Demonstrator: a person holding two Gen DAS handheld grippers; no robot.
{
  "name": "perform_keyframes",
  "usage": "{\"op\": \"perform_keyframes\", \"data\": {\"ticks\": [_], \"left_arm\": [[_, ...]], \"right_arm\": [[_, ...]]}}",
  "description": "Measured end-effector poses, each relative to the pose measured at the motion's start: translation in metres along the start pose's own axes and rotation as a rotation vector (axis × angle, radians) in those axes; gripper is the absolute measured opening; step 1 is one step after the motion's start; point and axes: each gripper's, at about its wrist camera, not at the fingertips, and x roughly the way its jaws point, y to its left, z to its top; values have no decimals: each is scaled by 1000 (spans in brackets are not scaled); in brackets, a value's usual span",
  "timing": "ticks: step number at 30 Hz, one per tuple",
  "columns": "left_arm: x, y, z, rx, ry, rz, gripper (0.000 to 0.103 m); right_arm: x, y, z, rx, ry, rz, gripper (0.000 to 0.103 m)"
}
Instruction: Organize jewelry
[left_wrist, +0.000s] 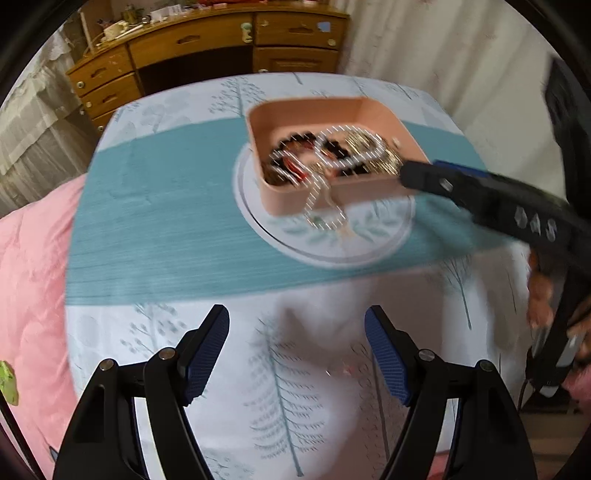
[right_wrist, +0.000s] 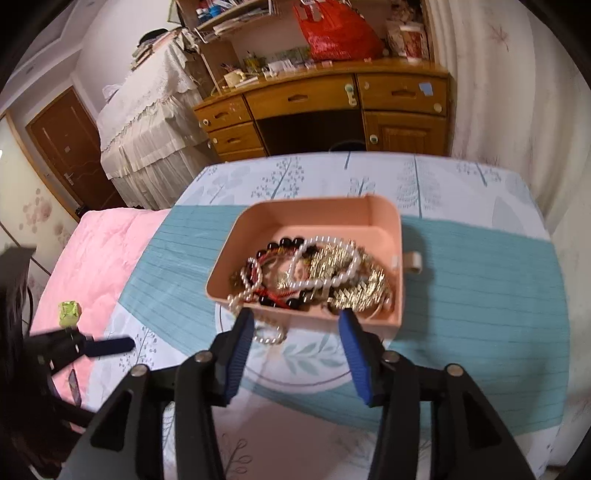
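Centrally on the table, a pink tray (right_wrist: 384, 221) is seen resting on a tablecloth (right_wrist: 480, 280) printed with a teal band and pale tree motifs. Inside the tray a tangle of jewelry is heaped: a white pearl necklace (right_wrist: 325, 280), a dark beaded bracelet (right_wrist: 284, 243) and gold-coloured chains (right_wrist: 354, 291) are piled together, touching one another. One strand of pearls (right_wrist: 271, 338) is draped over the near wall of the tray and hangs down onto the cloth. The right gripper (right_wrist: 297, 323) is held just in front of that near wall, its blue-padded fingers (right_wrist: 240, 354) spread apart with nothing between them; the hanging strand lies close beside its left finger, though contact cannot be judged. In the left wrist view this same gripper is seen reaching in from the right, its tip at the tray's near right corner, blurred. The left gripper (left_wrist: 297, 328) is held well back from the tray above the white part of the cloth, its jaws likewise spread wide and empty. A pink quilt (right_wrist: 96, 251) is seen to the left of the table, with a small green object (right_wrist: 69, 313) lying on it. A wooden desk (right_wrist: 321, 107) with drawers is seen behind the table.
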Motion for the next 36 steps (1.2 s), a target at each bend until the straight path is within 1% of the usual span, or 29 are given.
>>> {"op": "perform_keyframes", "data": {"ticks": [3,6,7,9,11,13,15,17,18,19,20,21,23,24,25,27,29,30,32,35,36], "left_arm": [[5,-9,-20,30,-25,-20,74],[13,-17,-39,63,-47,-26,74],[15,-20,-45,80,-57,-25,74],[20,-26,-56,121,-84,0,74],[22,-30,-62,146,-98,4,74],[26,-34,-67,171,-116,3,70],[29,-36,-68,190,-124,17,63],[34,-38,-70,208,-126,32,60],[35,-39,-70,209,-127,35,57],[36,-38,-70,201,-134,28,57],[36,-36,-70,191,-140,24,55],[36,-35,-70,183,-147,25,50],[35,-34,-71,186,-163,23,45],[35,-34,-72,191,-169,21,38],[35,-32,-73,194,-178,16,34],[34,-30,-74,194,-187,12,20],[33,-25,-72,180,-191,8,12],[33,-22,-72,169,-192,0,9],[33,-13,-69,139,-188,-29,5],[35,-1,-64,110,-177,-76,2],[35,1,-64,107,-172,-83,2]], "right_arm": [[7,1,-7,15,26,19,60],[20,5,-14,-1,60,13,61],[25,7,-16,-12,69,8,61],[38,13,-20,-45,86,8,61],[49,18,-23,-80,96,12,61],[61,24,-26,-118,99,17,61],[71,27,-28,-138,111,13,61],[73,35,-30,-178,87,-7,61],[74,38,-30,-188,98,-8,62],[75,41,-31,-202,91,-21,63],[76,45,-31,-215,96,-35,63],[77,49,-32,-230,99,-57,63],[79,56,-32,-253,104,-98,63],[80,58,-33,-261,107,-118,63],[82,61,-34,-266,109,-134,63],[84,65,-34,-277,111,-166,63],[85,66,-33,-256,105,-172,64],[85,66,-33,-251,102,-179,63],[87,65,-31,-239,95,-189,61],[88,63,-26,-212,67,-211,43],[88,63,-25,-207,60,-217,30]]}}
